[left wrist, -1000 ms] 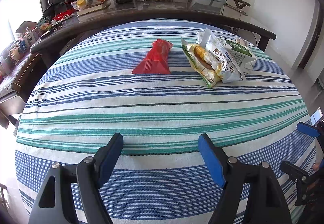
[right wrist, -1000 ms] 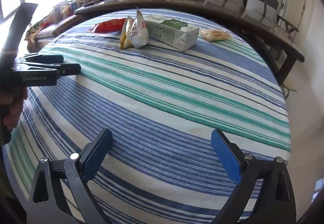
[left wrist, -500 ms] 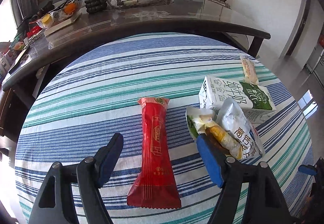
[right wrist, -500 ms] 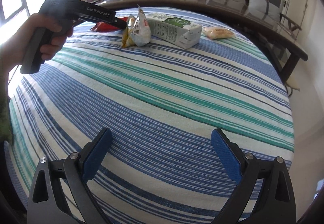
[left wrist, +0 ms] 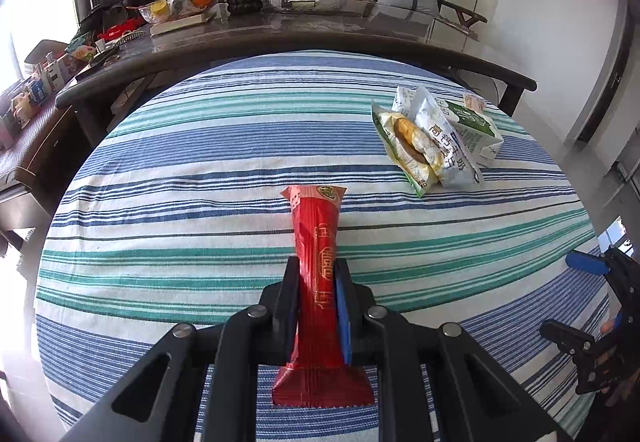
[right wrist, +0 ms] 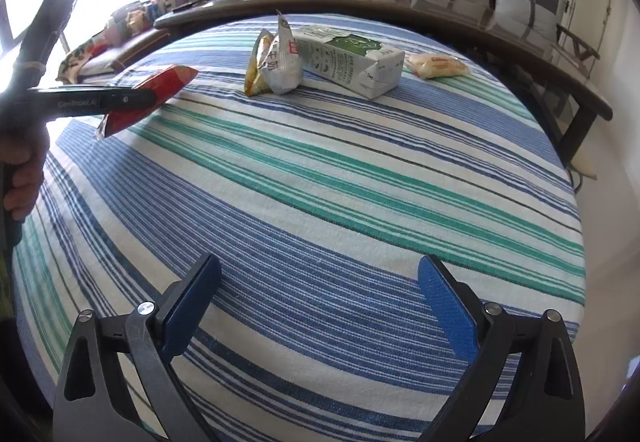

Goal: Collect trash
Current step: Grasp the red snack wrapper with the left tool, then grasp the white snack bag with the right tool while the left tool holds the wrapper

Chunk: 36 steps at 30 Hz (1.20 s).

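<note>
Between closing left hand-held gripper (left wrist: 316,284) jaws: red wrapper (left wrist: 318,242).

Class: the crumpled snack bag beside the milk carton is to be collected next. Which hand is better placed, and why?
Right. The right tool stands open and empty. The left tool is closing on the red wrapper. The snack bag lies untouched by the milk carton.

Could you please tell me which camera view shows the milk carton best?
The right wrist view: the milk carton lies fully exposed, side and folded end. In the left wrist view, crumpled snack bags cover most of it.
</note>
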Tool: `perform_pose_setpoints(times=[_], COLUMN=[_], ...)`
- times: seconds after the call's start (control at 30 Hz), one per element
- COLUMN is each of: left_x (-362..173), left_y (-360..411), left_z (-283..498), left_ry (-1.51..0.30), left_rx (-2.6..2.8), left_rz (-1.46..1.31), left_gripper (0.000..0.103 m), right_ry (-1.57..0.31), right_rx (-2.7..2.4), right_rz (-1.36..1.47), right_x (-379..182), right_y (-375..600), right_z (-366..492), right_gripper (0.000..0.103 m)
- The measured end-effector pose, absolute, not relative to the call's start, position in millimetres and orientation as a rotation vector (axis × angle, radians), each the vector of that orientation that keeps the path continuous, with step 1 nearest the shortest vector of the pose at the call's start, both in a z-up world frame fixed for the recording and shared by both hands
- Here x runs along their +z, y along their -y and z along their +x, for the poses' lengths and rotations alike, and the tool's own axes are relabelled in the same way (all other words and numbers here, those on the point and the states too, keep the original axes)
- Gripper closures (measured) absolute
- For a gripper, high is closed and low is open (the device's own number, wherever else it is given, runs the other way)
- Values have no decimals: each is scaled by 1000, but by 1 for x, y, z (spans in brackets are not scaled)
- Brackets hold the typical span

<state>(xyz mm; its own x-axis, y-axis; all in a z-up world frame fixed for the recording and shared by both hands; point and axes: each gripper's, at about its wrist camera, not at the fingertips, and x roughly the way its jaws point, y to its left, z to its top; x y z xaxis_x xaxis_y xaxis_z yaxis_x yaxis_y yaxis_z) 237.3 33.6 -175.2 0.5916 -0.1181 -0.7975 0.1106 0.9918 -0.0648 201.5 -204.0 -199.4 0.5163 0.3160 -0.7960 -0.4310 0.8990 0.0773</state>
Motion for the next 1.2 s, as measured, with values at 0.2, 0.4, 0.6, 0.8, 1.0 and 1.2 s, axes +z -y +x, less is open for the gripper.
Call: perform_pose_setpoints(times=[0.2, 0.4, 0.6, 0.8, 1.0, 1.2], left_x=[-179, -180, -177, -170, -175, -190], left_y=[-28, -33, -35, -20, -2, 1], left_z=[235, 235, 227, 198, 182, 190], left_ry=[-911, -905, -901, -884, -874, -915], left_rx=[-137, -148, -162, -206, -167, -120], left_rz=[-11, -44, -63, -106, -51, 21], left_gripper=[86, 86, 86, 86, 28, 26], right_ry=[-917, -917, -840, -869, -872, -906], right_rx=[514, 510, 507, 401, 409, 406], right_rz=[-64, -126, -101, -80, -38, -124], right_x=[-182, -189, -169, -174, -194, -199], right_y=[161, 109, 133, 184, 196, 181], right_z=[273, 328, 279, 194, 184, 186], right_gripper=[5, 59, 73, 72, 32, 12])
